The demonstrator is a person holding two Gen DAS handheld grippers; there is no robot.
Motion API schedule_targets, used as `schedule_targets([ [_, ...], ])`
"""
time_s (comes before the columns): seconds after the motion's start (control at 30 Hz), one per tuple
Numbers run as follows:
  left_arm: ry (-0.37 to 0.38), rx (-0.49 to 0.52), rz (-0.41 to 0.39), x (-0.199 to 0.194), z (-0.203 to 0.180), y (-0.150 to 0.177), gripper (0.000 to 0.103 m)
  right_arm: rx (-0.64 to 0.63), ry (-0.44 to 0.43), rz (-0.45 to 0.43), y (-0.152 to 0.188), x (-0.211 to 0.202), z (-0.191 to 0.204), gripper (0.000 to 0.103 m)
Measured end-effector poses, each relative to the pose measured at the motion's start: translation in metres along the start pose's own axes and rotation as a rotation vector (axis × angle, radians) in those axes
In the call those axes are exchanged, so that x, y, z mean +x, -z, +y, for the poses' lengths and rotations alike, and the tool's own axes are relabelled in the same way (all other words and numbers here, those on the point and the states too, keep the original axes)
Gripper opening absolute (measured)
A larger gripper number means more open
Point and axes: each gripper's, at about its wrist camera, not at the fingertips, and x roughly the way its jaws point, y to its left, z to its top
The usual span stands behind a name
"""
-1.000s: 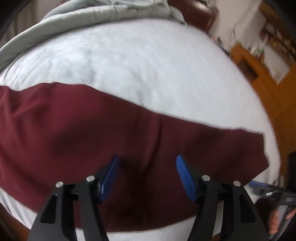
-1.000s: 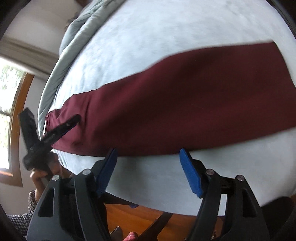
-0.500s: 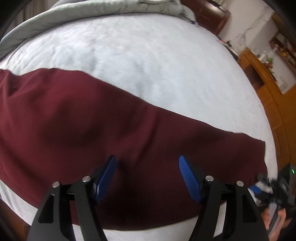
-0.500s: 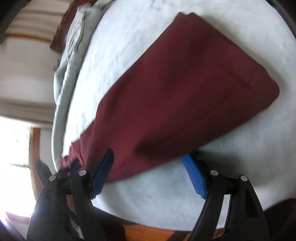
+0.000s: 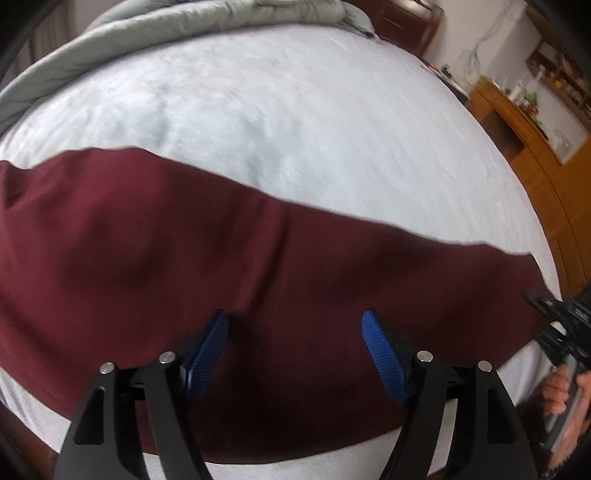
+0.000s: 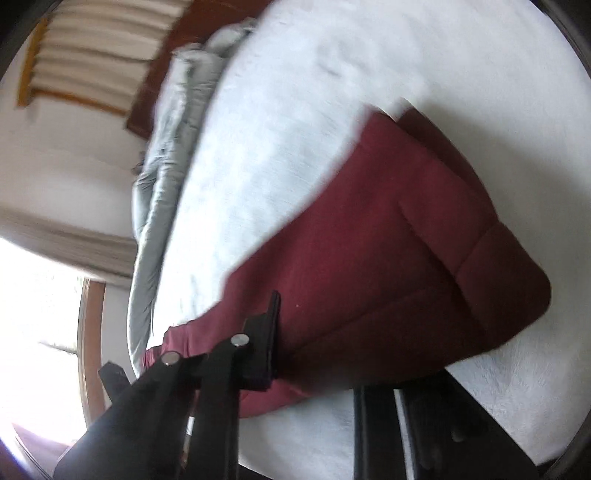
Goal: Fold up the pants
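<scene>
Dark red pants (image 5: pixel 147 258) lie stretched flat across the white bed (image 5: pixel 295 110). My left gripper (image 5: pixel 295 321) hovers over their middle, jaws opening, blue pads (image 5: pixel 380 350) wide apart and gripping nothing. At the far right of the left wrist view, my right gripper (image 5: pixel 554 306) meets the end of the pants. In the right wrist view that end of the pants (image 6: pixel 388 240) fills the middle. The right gripper (image 6: pixel 317 354) is closing on the near edge: one finger (image 6: pixel 266 343) lies on top of the cloth and the other is hidden under it.
A crumpled grey duvet (image 5: pixel 147 26) runs along the far side of the bed, also seen as the duvet (image 6: pixel 166 147) on the left. Wooden furniture (image 5: pixel 535 122) stands past the bed's right side. A hand (image 5: pixel 557 387) holds the right tool. A bright window (image 6: pixel 37 332) is at left.
My right gripper swung along the bed to the end of the pants, rolled, and brought its jaws together over the cloth edge. The left gripper stayed over the middle, jaws a little wider.
</scene>
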Motion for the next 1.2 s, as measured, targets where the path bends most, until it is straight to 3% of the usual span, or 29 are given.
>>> schedule_targets([
  [0.13, -0.020, 0.004, -0.039, -0.004, -0.001, -0.012, 0.075, -0.085, -0.044, -0.068, -0.016, -0.028, 0.032, 0.013],
  [0.23, 0.010, -0.004, -0.073, -0.008, -0.013, -0.020, 0.075, -0.137, -0.052, -0.132, -0.029, -0.055, 0.050, 0.012],
  [0.3, 0.038, 0.015, -0.123, -0.013, -0.027, -0.022, 0.075, -0.175, -0.016, -0.174, -0.035, -0.074, 0.051, 0.012],
  [0.37, 0.037, 0.042, -0.116, -0.007, -0.039, -0.023, 0.075, -0.140, 0.040, -0.194, -0.040, -0.087, 0.033, 0.012],
  [0.43, 0.037, 0.051, -0.068, 0.010, -0.045, -0.018, 0.075, -0.089, 0.143, -0.171, -0.041, -0.086, 0.005, 0.013],
  [0.53, -0.026, 0.108, -0.017, 0.039, -0.050, -0.004, 0.076, -0.033, 0.312, -0.034, -0.032, -0.050, -0.034, 0.014],
  [0.63, -0.049, 0.169, -0.048, 0.039, -0.058, 0.003, 0.078, -0.002, 0.318, -0.011, -0.027, -0.042, -0.052, 0.017],
  [0.73, -0.026, 0.150, -0.038, 0.035, -0.055, -0.001, 0.079, 0.033, 0.322, 0.008, -0.027, -0.040, -0.050, 0.028],
  [0.8, -0.016, 0.138, -0.032, 0.028, -0.056, -0.004, 0.079, 0.018, 0.368, 0.017, -0.024, -0.046, -0.044, 0.055],
  [0.87, -0.010, 0.130, -0.025, 0.018, -0.054, -0.005, 0.079, -0.017, 0.446, 0.013, -0.014, -0.060, -0.031, 0.060],
  [1.0, -0.010, 0.139, -0.030, -0.002, -0.049, 0.002, 0.079, -0.131, 0.571, -0.035, 0.009, -0.082, 0.005, 0.059],
  [1.07, 0.005, 0.128, -0.028, -0.009, -0.047, 0.005, 0.079, -0.186, 0.538, -0.035, 0.023, -0.085, 0.023, 0.059],
  [1.13, 0.017, 0.123, -0.028, -0.012, -0.050, 0.008, 0.079, -0.225, 0.421, -0.019, 0.029, -0.070, 0.045, 0.059],
  [1.2, 0.024, 0.131, -0.028, -0.012, -0.055, 0.010, 0.079, -0.265, 0.372, 0.019, 0.031, -0.047, 0.060, 0.058],
])
